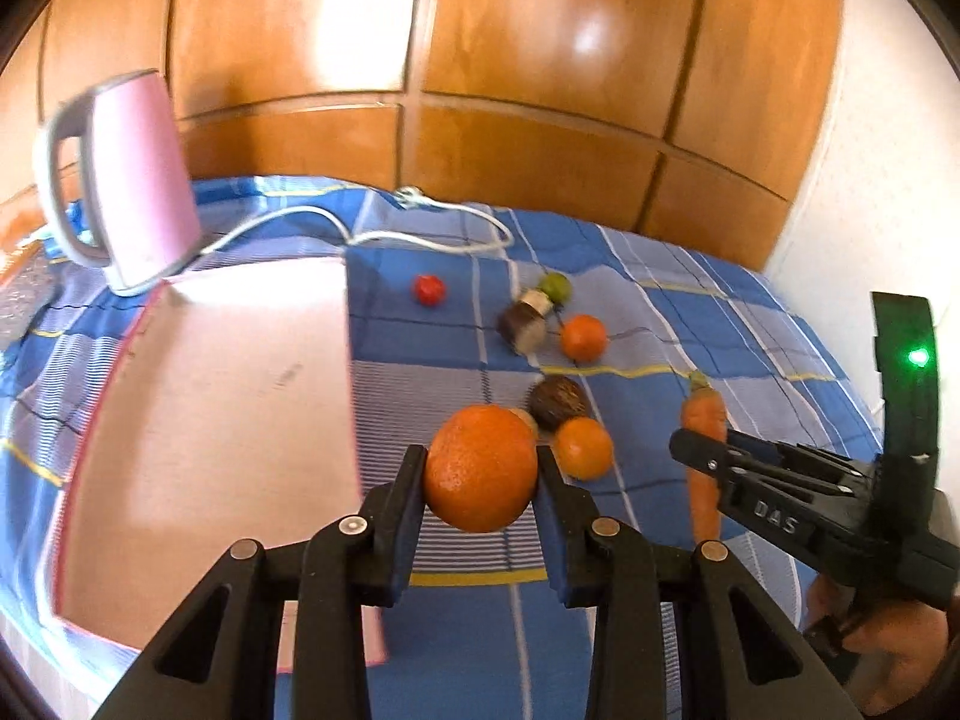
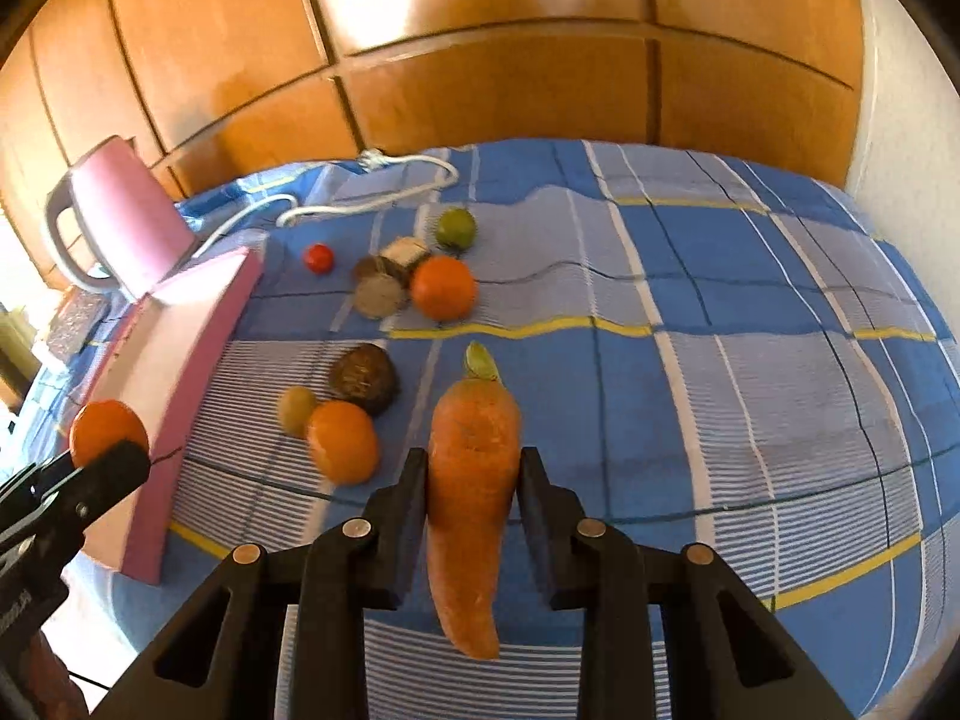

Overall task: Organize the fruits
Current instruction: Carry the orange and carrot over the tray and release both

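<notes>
My left gripper [image 1: 480, 456] is shut on a large orange [image 1: 480, 468], held above the blue checked cloth [image 1: 690, 312] beside the pink tray [image 1: 204, 420]; the orange also shows in the right wrist view [image 2: 105, 429]. My right gripper [image 2: 474, 462] is shut on a carrot [image 2: 471, 504], which also shows in the left wrist view [image 1: 703, 450]. On the cloth lie two more oranges [image 2: 342, 441] [image 2: 444, 288], a dark round fruit [image 2: 366, 378], a kiwi [image 2: 295, 410], a lime [image 2: 456, 228], a small red tomato [image 2: 318, 258] and brown cut pieces [image 2: 381, 285].
A pink kettle [image 1: 129, 180] stands at the tray's far left corner, its white cord [image 1: 384, 228] trailing over the cloth. A wooden wardrobe [image 1: 480, 60] rises behind the table. A white wall [image 1: 888, 180] is at the right.
</notes>
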The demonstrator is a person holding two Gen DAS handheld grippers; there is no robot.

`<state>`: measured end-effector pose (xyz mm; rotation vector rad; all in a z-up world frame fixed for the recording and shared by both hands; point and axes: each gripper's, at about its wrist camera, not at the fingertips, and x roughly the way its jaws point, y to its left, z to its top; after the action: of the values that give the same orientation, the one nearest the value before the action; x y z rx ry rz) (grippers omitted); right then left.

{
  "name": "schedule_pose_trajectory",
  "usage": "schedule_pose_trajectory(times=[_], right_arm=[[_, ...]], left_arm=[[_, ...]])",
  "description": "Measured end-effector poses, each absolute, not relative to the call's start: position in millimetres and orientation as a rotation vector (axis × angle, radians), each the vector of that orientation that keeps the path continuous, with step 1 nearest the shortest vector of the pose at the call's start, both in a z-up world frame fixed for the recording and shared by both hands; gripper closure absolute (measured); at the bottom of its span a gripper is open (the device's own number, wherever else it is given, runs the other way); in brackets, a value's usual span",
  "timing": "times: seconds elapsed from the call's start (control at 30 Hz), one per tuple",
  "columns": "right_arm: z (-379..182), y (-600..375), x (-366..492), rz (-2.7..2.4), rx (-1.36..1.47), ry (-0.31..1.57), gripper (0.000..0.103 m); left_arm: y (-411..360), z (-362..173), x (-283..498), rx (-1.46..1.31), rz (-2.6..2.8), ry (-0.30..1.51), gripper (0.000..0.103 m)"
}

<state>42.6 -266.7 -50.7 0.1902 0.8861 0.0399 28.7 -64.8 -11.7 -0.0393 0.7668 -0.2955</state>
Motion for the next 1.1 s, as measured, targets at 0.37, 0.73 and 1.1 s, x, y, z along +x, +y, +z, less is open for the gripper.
schedule_pose_trajectory(times=[0.37,0.73,1.1], right_arm=[[-18,-207,49,0.226,0.146,0.849,0.074],[-7,-113,76,0.469,0.185,0.912,0.074],[-28,-57,106,0.500,0.190,0.997,0.072]], left_arm=[[-9,-5,35,-0.088,-0.141,0.735,0.069],[54,-17,48,-0.115,0.073,0.750,0.068],[83,-21,44,-0.151,0.170,0.733,0.058]])
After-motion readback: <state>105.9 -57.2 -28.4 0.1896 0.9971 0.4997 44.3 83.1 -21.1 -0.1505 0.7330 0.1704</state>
